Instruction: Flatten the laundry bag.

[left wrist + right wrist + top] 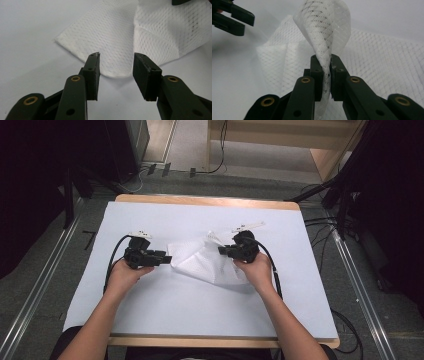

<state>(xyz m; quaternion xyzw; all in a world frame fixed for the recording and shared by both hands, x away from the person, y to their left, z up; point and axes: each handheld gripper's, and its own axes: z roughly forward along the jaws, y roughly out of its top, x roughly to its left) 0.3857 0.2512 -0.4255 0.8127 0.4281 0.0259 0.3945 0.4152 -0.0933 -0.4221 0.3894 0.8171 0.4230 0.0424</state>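
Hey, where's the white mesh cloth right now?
In the high view the white mesh cloth lies mid-table on the white sheet, between the left tool and the right tool, which pinches its raised edge.

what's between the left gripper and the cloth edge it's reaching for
Nothing visible. The left gripper has open jaws just short of the white mesh cloth, with only bare table cover between them. The right gripper already pinches a raised fold.
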